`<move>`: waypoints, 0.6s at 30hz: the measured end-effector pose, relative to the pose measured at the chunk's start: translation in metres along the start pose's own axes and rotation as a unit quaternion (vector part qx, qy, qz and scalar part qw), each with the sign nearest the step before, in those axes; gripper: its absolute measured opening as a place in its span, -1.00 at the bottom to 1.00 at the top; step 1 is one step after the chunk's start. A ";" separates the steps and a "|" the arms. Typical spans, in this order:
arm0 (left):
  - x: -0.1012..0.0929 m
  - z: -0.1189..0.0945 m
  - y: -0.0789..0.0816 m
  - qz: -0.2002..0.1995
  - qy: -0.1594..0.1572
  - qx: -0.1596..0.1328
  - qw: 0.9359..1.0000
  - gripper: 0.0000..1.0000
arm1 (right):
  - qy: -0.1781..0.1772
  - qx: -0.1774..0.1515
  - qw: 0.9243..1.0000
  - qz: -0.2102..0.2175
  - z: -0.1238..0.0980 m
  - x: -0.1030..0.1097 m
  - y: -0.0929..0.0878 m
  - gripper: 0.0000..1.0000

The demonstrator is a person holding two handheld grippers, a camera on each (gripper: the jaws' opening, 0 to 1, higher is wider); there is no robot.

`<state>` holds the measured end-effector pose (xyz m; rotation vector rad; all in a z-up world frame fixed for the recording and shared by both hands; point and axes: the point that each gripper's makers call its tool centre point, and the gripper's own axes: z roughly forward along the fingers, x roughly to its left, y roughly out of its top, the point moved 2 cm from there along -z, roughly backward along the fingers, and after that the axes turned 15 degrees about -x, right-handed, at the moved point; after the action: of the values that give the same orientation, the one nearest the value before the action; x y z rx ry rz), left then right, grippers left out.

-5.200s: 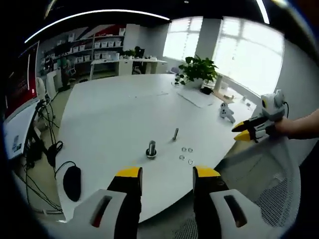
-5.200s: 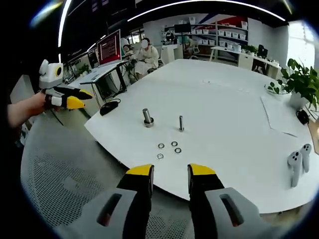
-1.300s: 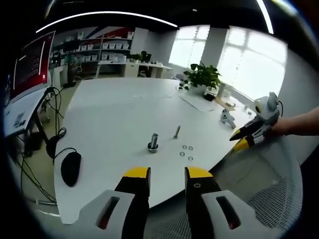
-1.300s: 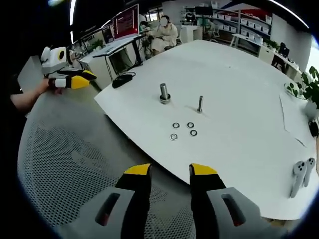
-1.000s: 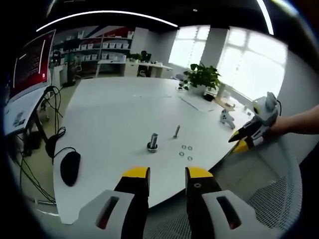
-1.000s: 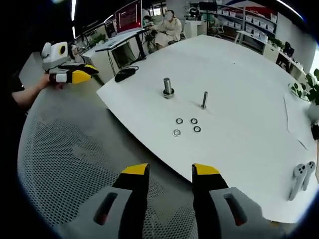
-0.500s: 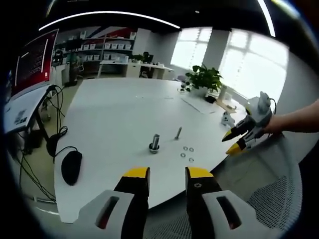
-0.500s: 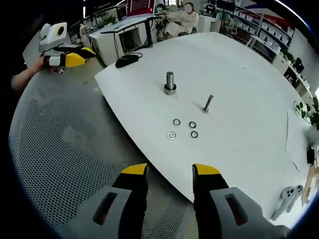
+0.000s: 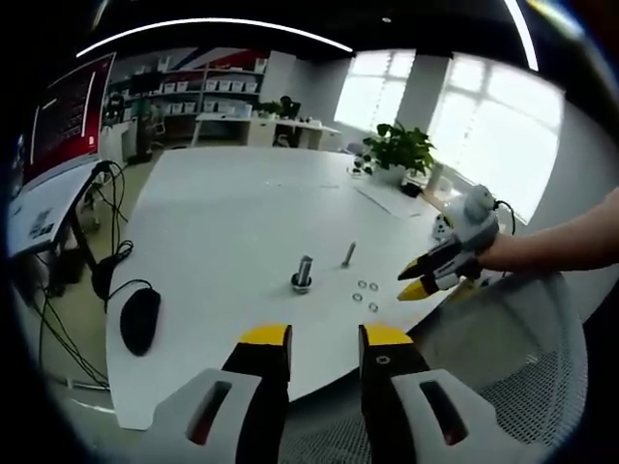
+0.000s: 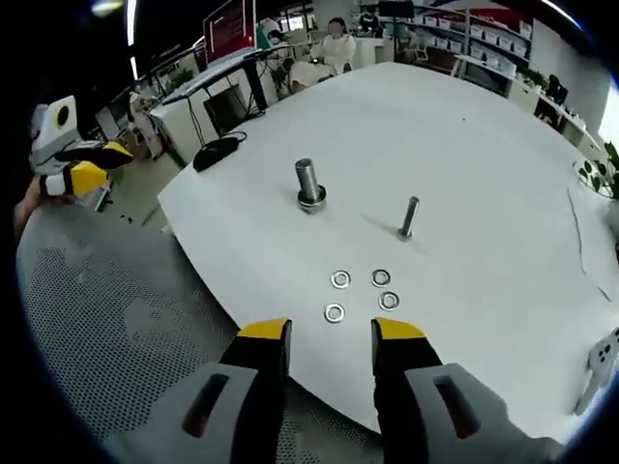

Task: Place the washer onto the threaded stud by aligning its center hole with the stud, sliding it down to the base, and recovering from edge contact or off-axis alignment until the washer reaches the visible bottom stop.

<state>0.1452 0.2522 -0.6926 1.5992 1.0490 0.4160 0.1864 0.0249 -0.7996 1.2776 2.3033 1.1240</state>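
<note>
Left gripper view: left gripper [image 9: 324,335] stood off the near edge of the white surface [image 9: 222,222], jaws narrowly parted, empty. Thick stud [image 9: 303,274] and thin stud [image 9: 348,254] upright, washers [image 9: 367,296] lying just beside them; mouse [image 9: 141,319] to the left. Right gripper [image 9: 416,280] reached in over the edge near the washers. Right gripper view: right gripper [image 10: 329,333] parted, empty, just short of four washers [image 10: 363,293] lying flat before both studs [image 10: 309,184]. Left gripper [image 10: 89,164] far left, off the surface.

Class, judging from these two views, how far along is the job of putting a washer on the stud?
Done: nothing. All four washers lie loose on the table, and the threaded stud is bare. In hand: the open right gripper hovers empty near the washers. Left: grasp one, align its hole over the stud, and slide it down to the base.
</note>
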 end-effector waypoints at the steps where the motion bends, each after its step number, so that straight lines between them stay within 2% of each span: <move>1: 0.000 0.000 0.000 0.000 0.000 0.001 1.000 -0.49 | 0.000 0.000 1.000 -0.002 0.003 0.000 -0.001 -0.31; 11: -0.002 0.000 -0.003 0.003 -0.004 0.009 1.000 -0.49 | 0.003 0.029 1.000 0.005 0.028 0.000 -0.027 -0.34; 18: -0.001 0.000 -0.006 0.002 -0.002 0.015 1.000 -0.49 | -0.006 0.033 0.999 -0.010 0.034 -0.003 -0.033 -0.43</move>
<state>0.1424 0.2514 -0.6974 1.6288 1.0528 0.4010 0.1877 0.0296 -0.8464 1.2784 2.3576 1.0400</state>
